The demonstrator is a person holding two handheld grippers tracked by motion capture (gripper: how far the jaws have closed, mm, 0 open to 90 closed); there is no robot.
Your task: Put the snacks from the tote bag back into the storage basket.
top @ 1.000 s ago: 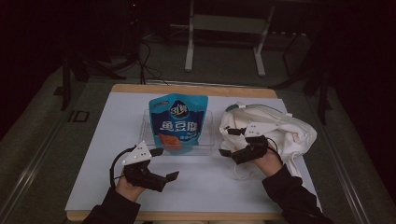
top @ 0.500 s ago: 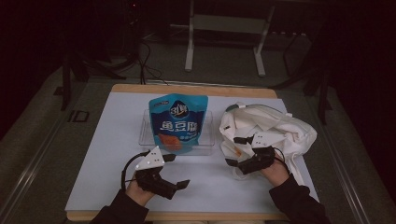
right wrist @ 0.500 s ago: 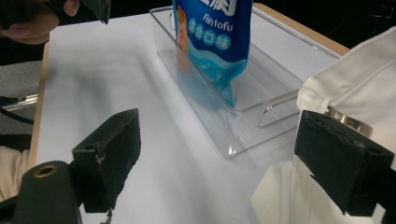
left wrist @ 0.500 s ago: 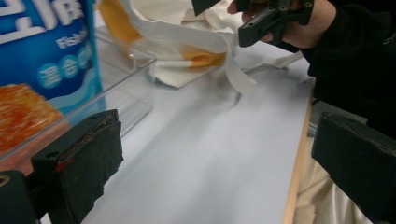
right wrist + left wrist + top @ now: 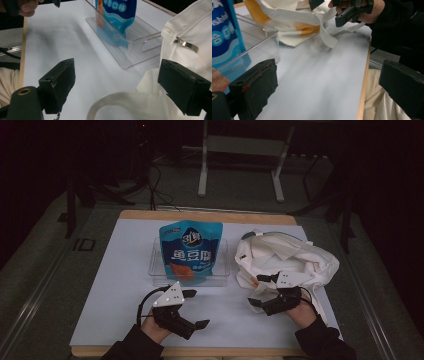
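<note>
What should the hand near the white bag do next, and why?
Probably ease the right gripper forward and close on the strap. Its jaws are open, and the bag strap loops on the table just ahead between them, not yet held.

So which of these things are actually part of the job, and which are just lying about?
Likely in play:
blue snack pouch
clear tray holding it
white cloth bag
left gripper, open
right gripper, open

Just background:
table
metal stand
floor cables
</note>
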